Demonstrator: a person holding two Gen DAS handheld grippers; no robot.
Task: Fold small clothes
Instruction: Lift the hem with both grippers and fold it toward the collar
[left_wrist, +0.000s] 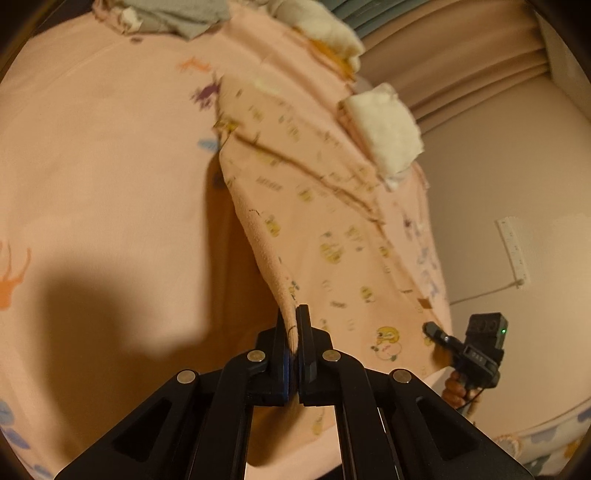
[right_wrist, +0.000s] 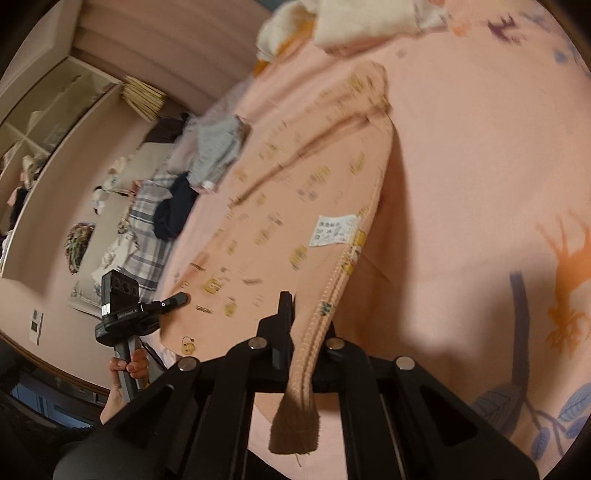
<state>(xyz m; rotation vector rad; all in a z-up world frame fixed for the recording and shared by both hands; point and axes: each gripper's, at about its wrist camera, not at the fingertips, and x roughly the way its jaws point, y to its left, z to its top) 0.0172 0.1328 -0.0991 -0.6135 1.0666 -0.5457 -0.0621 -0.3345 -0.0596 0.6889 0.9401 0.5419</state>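
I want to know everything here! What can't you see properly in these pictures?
- Garment, left wrist view: prints blurred; lower part hidden behind left gripper.
- Label, right wrist view: writing too small.
- Hem, right wrist view: right gripper covers the pinched part.
- Clothes pile: blurred.

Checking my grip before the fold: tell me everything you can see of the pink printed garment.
The pink printed garment looks like soft fleece with small yellow cartoon prints, a ribbed stitched hem and a white care label. It is lifted off the pink bedsheet, stretched between the left gripper and the right gripper, each pinching an edge.
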